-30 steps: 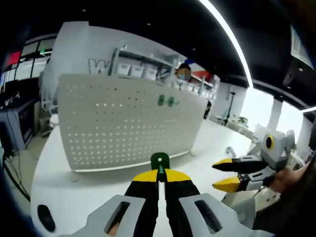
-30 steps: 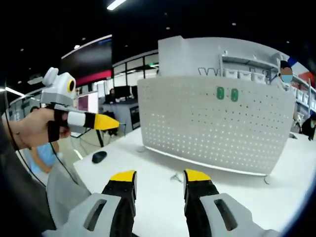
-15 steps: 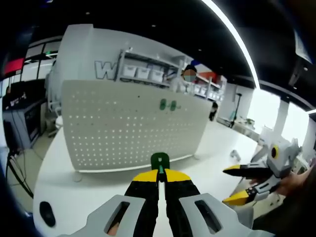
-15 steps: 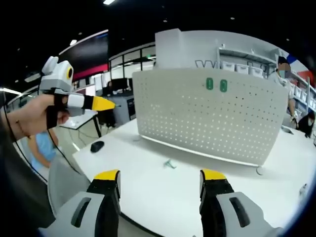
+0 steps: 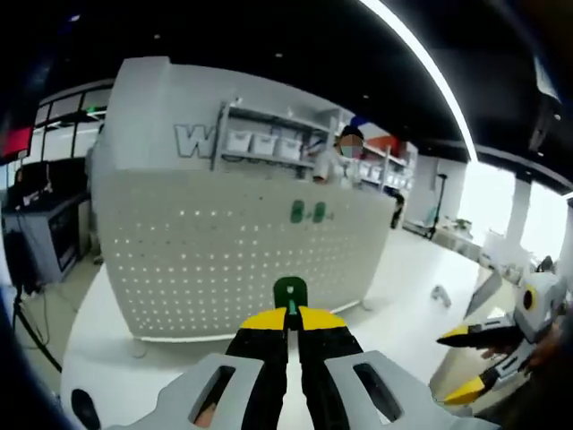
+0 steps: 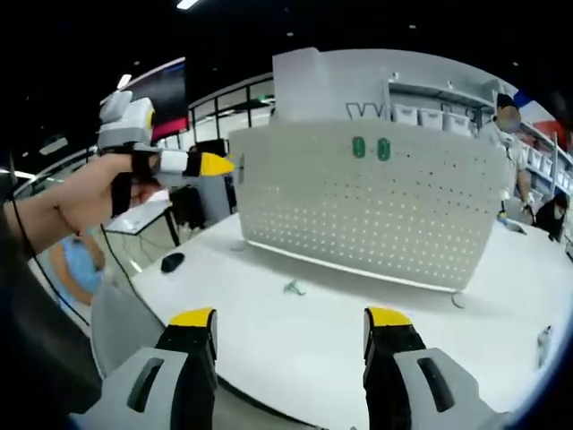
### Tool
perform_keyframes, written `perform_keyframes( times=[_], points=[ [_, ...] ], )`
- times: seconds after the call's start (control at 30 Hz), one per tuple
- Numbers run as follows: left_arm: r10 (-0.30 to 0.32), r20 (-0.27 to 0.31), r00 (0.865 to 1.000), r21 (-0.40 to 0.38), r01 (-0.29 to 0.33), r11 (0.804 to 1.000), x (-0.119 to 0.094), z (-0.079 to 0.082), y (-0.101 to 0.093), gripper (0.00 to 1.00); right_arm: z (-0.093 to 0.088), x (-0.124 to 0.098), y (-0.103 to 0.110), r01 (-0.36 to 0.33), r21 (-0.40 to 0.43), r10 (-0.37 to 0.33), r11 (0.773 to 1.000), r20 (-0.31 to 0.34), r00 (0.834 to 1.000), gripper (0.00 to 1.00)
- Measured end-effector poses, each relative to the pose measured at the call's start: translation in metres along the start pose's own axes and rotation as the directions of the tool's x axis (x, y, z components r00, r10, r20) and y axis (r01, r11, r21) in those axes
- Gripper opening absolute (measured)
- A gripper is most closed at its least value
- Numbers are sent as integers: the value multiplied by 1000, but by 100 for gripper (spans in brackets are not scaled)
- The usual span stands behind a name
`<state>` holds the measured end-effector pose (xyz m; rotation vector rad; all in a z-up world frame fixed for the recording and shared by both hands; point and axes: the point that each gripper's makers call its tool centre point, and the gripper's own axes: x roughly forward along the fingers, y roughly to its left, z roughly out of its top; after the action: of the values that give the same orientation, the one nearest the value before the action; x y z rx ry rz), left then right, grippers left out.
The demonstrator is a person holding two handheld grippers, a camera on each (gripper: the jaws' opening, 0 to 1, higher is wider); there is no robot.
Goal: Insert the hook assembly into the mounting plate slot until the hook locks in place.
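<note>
White perforated mounting plate, green hook assembly, yellow-tipped black jaws

Bright ceiling strip light, dark ceiling, soft focus, strong fisheye bending at edges.

— What lies on the white table besides the job's own parts?
— A dark computer mouse near its left edge, and a small teal clip further in.
— And beyond the table?
— Wall shelves with white storage bins, a long ceiling light strip, and desks with monitors behind glass.
</note>
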<state>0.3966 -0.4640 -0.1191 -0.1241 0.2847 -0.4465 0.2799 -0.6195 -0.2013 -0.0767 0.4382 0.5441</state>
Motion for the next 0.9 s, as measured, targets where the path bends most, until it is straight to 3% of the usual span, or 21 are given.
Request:
perform_keyframes(
  times=[0.23, 0.5, 0.9],
  points=[
    [69, 41, 997, 13, -70, 997, 27, 18, 3, 2, -4, -3, -19, 6, -10, -6, 1000, -4, 1000, 66],
    [157, 87, 984, 4, -158, 987, 61, 36, 8, 2, -10, -4, -31, -40, -21, 39, 999, -10, 999, 65],
    [233, 131, 964, 7, -236, 972, 111, 58, 14, 2, -12, -1, -57, -68, -24, 67, 997, -16, 998, 64]
  ],
)
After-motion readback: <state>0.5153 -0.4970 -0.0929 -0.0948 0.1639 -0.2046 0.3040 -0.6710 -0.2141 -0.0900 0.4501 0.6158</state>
